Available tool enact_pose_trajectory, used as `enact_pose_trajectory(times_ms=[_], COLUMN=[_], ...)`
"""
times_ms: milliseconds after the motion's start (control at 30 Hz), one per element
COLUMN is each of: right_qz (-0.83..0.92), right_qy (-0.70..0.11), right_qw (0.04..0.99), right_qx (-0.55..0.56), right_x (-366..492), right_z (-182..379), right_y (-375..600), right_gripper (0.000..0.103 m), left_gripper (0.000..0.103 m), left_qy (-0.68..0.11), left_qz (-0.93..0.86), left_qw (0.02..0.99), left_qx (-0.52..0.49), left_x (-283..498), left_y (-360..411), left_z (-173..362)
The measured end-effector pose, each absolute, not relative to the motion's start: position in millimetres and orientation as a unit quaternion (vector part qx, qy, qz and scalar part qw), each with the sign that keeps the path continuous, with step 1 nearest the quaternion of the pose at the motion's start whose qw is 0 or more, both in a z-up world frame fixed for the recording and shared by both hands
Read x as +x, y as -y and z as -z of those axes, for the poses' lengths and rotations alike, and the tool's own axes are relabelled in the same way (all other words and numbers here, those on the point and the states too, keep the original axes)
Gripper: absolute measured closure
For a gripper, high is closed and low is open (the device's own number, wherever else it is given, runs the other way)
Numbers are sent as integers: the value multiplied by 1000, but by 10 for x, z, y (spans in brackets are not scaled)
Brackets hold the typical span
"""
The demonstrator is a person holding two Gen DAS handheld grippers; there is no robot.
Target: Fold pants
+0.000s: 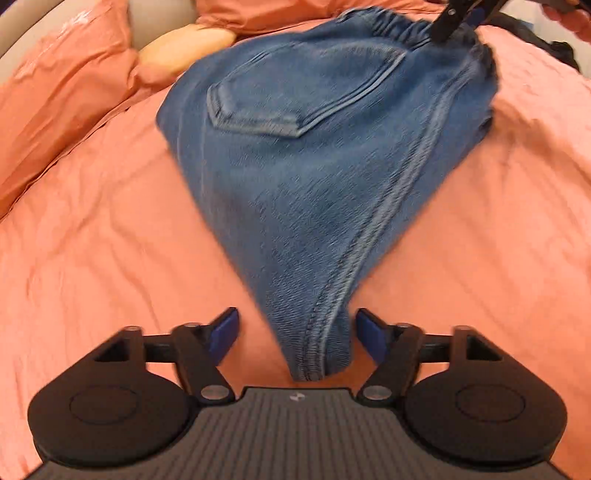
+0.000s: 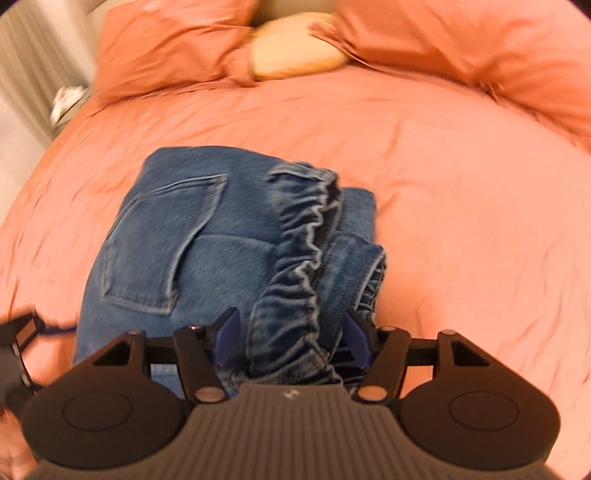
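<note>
Blue denim pants [image 1: 295, 155] lie folded on the salmon bedspread [image 1: 92, 221], back pocket up. My left gripper [image 1: 295, 336] is open, its blue pads on either side of the pants' crotch corner [image 1: 317, 354], which sits between them. In the right wrist view the pants [image 2: 184, 236] lie folded, with the elastic waistband [image 2: 291, 295] bunched between the open pads of my right gripper [image 2: 291, 338]. The right gripper also shows in the left wrist view [image 1: 454, 22], at the waistband's far end.
Salmon pillows [image 2: 177, 40] and a yellow cushion [image 2: 295, 48] lie at the head of the bed. A radiator [image 2: 26, 74] stands at the left. A dark object [image 1: 543, 40] lies on the bed at the far right.
</note>
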State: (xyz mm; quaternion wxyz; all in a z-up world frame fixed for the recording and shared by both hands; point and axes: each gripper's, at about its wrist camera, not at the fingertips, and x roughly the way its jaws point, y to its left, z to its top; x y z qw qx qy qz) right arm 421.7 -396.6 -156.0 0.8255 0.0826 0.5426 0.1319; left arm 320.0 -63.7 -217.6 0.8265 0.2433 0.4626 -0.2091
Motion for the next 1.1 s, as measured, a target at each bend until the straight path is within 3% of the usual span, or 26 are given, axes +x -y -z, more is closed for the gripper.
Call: enact_pose_trajectory(times_ms=[67, 233, 367, 500, 767, 867, 967, 1033, 1100], right_qz=[-130, -158, -198, -199, -184, -190, -191, -195, -194], right_qy=[-549, -508, -488, -521, -539, -532, -518, -507, -490], right_qw=[818, 846, 850, 829, 822, 825, 833, 839, 849], right_qx=[109, 47, 16, -25, 9, 12, 8, 19, 39], right_x=[4234, 4098, 3859, 3622, 3532, 3514, 3505, 3455, 3410], right_z=[1600, 1197, 987, 1359, 1911, 1824, 1712, 1611, 1498], right_y=[3966, 3749, 3730, 3759, 3887, 3894, 3889, 3928, 4019], right_gripper=[66, 75, 77, 79, 80, 75, 61, 40, 32], left_gripper=[58, 74, 77, 77, 76, 74, 72, 70, 67], left_qy=[-476, -488, -506, -511, -534, -554, -544, -522, -513], left_qz=[212, 201, 194, 196, 209, 213, 223, 230, 234], left_qw=[827, 835, 831, 826, 802, 783, 783, 791, 797], left_qx=[210, 155, 125, 138, 168, 185, 204, 220, 215], left_x=[3278, 3322, 3402, 3448, 3438, 3404, 3305, 3284, 3228], left_y=[632, 521, 377, 416, 419, 406, 404, 430, 464], left_z=[2182, 1987, 2010, 2111, 2146, 2026, 1767, 1569, 1379])
